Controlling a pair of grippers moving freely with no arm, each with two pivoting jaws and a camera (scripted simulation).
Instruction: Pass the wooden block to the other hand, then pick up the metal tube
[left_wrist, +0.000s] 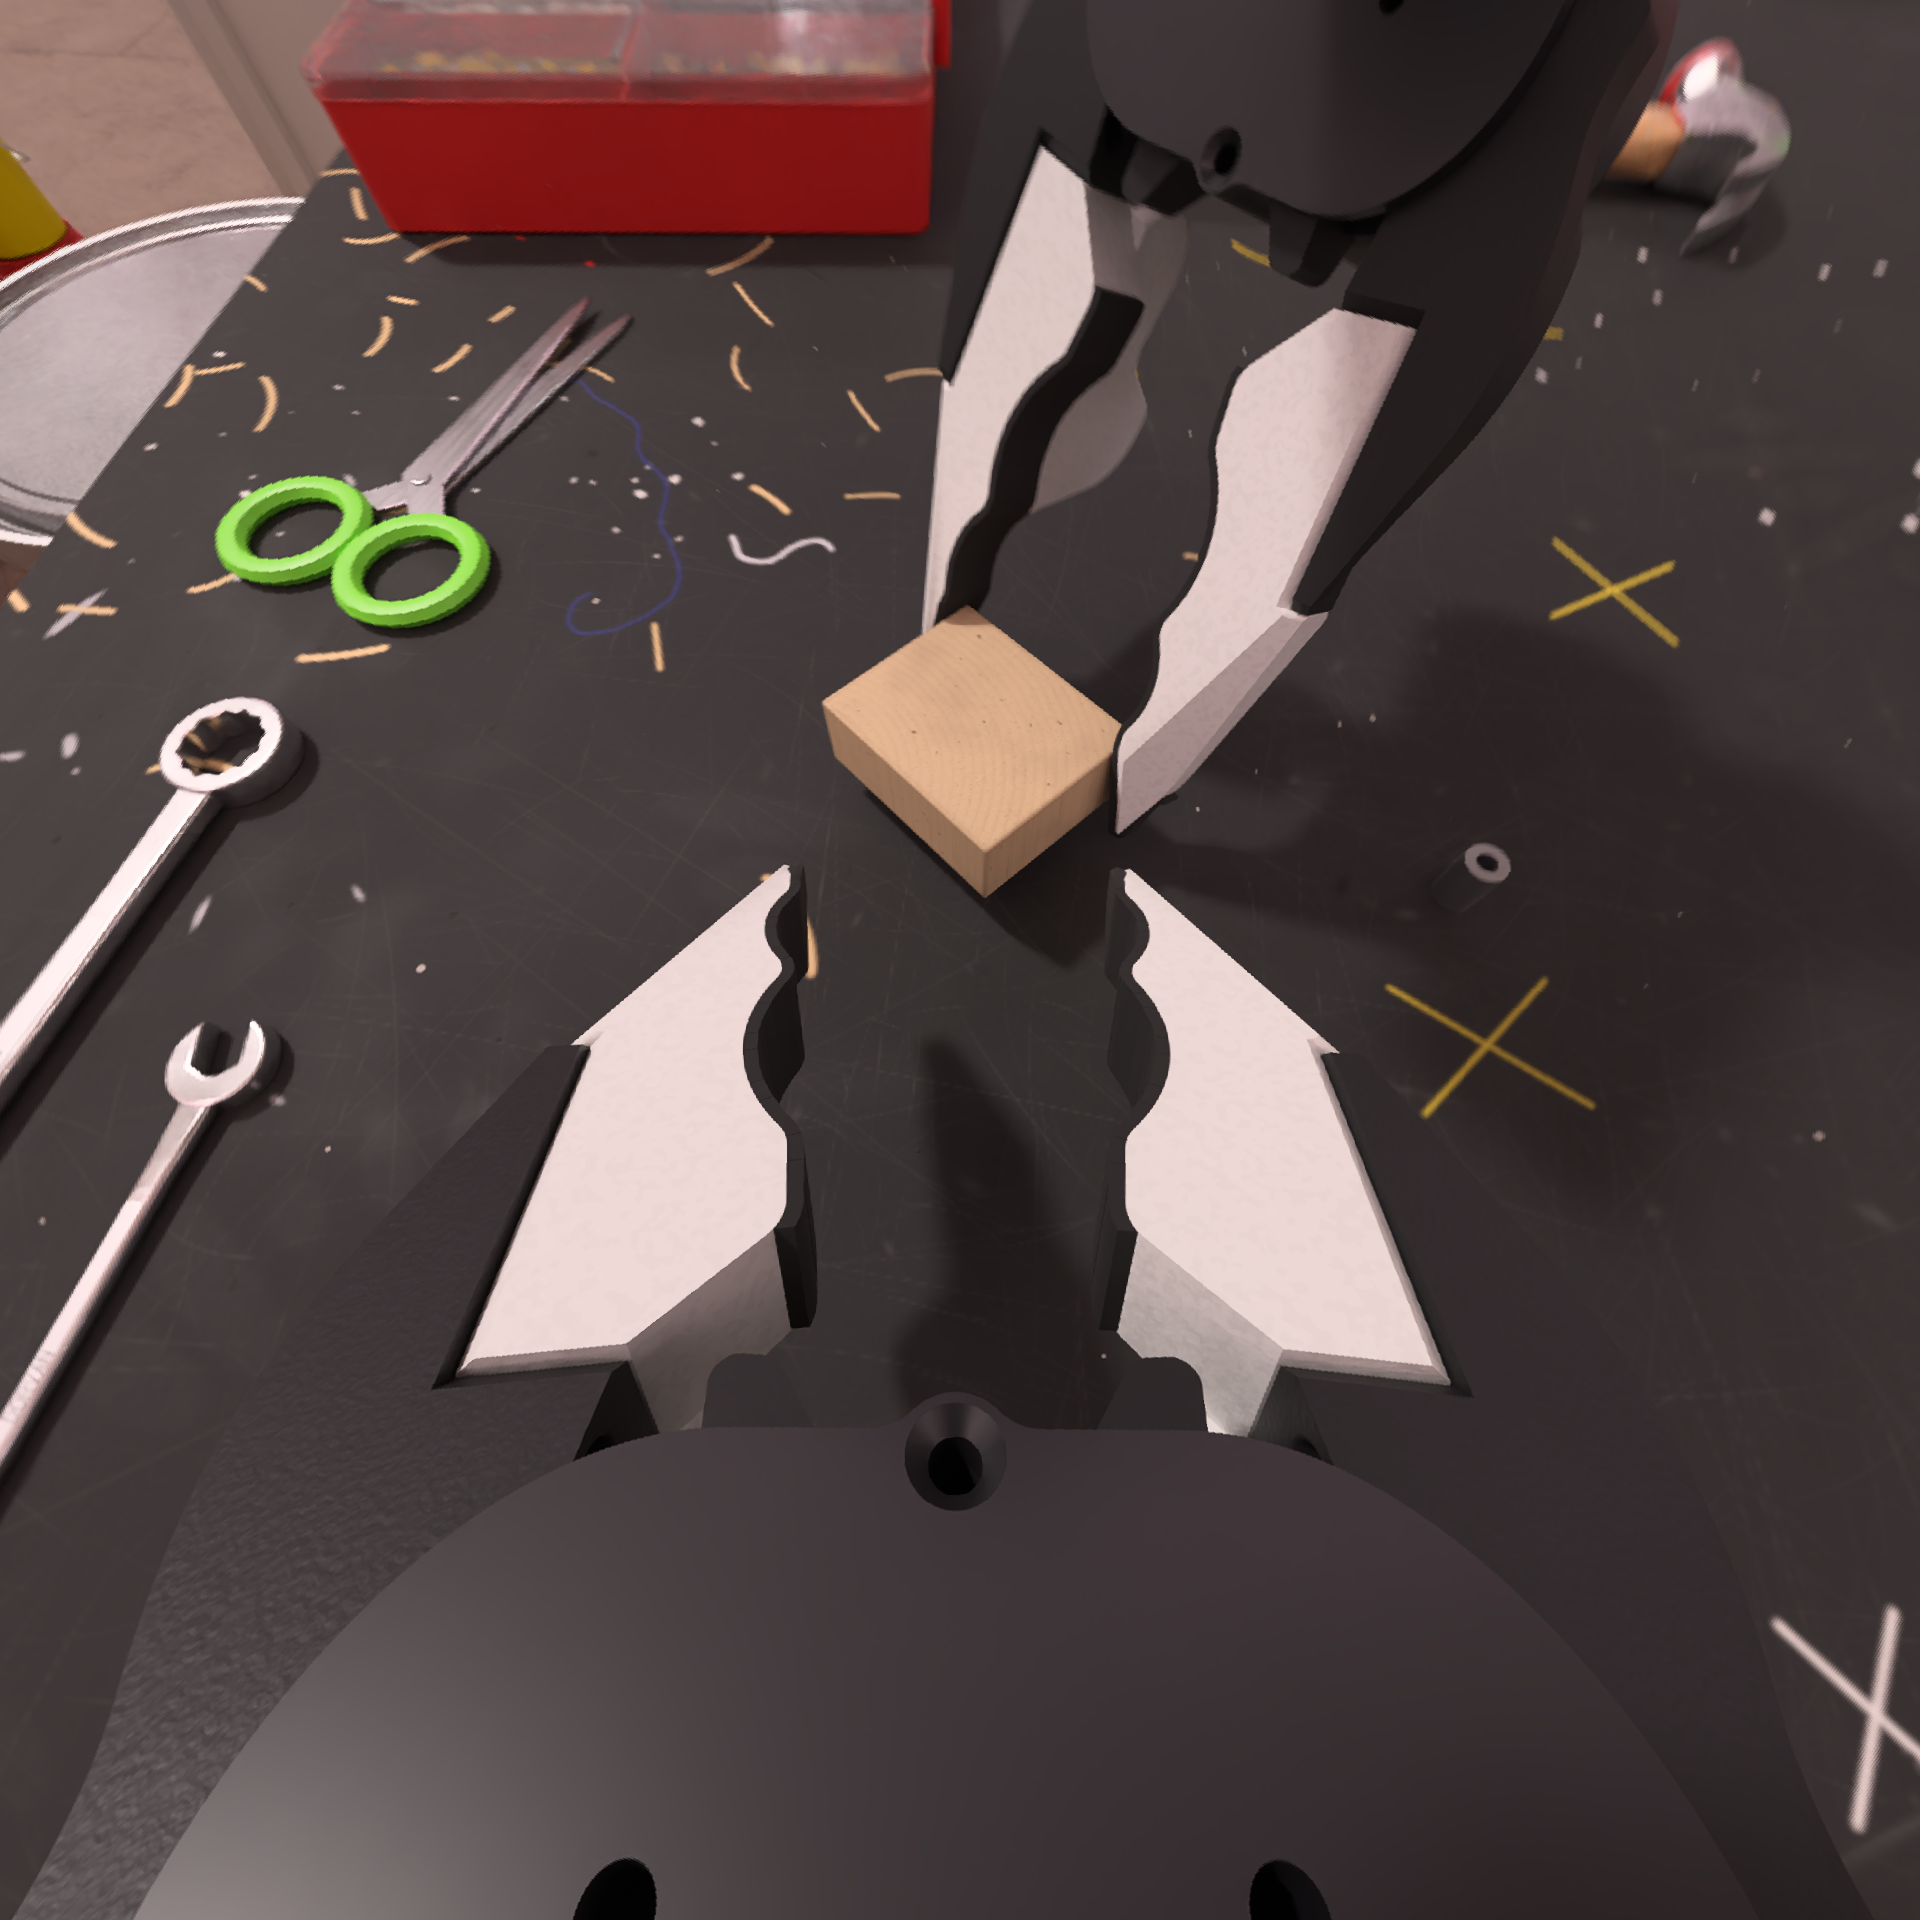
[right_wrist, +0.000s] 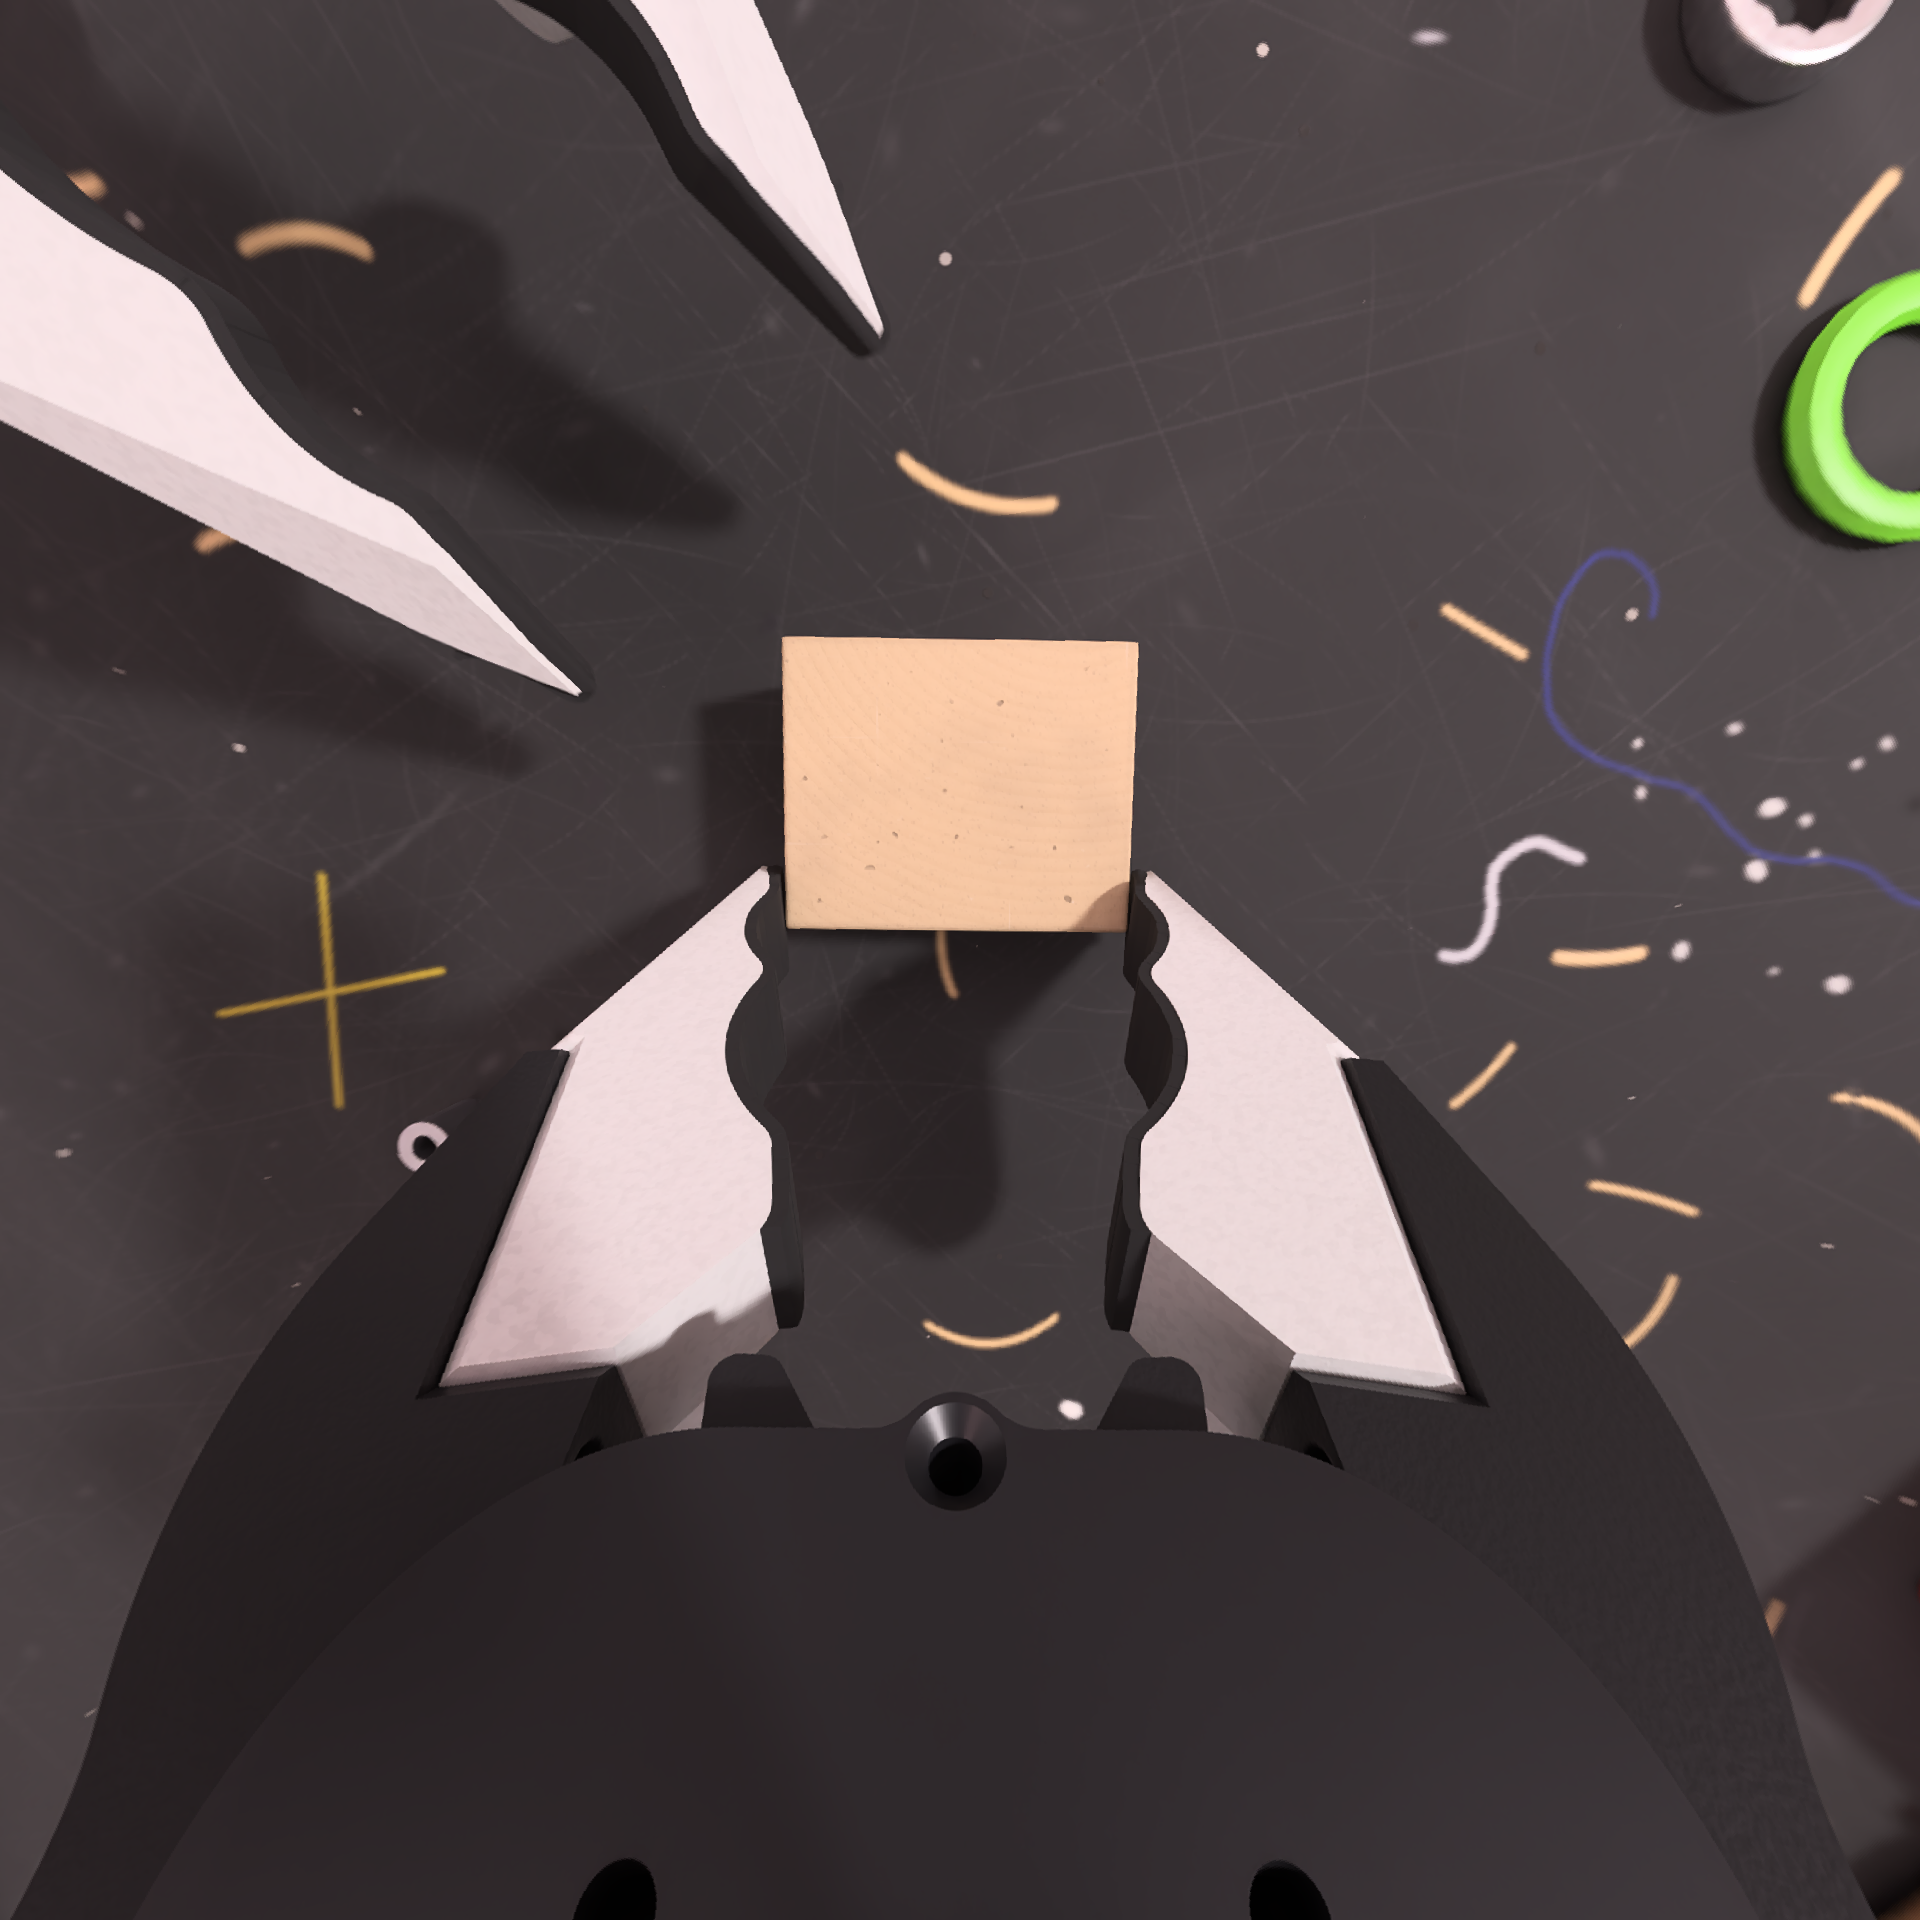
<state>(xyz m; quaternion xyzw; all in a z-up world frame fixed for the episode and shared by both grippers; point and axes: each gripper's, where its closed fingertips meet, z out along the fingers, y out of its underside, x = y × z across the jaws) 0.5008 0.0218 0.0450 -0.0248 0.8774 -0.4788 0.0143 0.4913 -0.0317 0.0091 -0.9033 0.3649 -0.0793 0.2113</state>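
Observation:
A tan wooden block (left_wrist: 971, 743) lies low on the dark table (left_wrist: 623, 831), seemingly resting on it. My right gripper (right_wrist: 956, 883) comes down from the far side, and its fingertips press the two sides of the block (right_wrist: 956, 779) at its near end. It also shows in the left wrist view (left_wrist: 1029, 717). My left gripper (left_wrist: 956, 878) is open and empty, its tips just short of the block; it shows in the right wrist view (right_wrist: 727, 514) too. The small dark metal tube (left_wrist: 1475, 873) stands right of the block, and is half hidden in the right wrist view (right_wrist: 421, 1143).
Green-handled scissors (left_wrist: 353, 561) and two wrenches (left_wrist: 208, 769) (left_wrist: 208, 1070) lie to the left. A red box (left_wrist: 634, 135) stands at the back and a metal bowl (left_wrist: 104, 343) at the far left. Shavings litter the top, and yellow crosses (left_wrist: 1486, 1044) mark it on the right.

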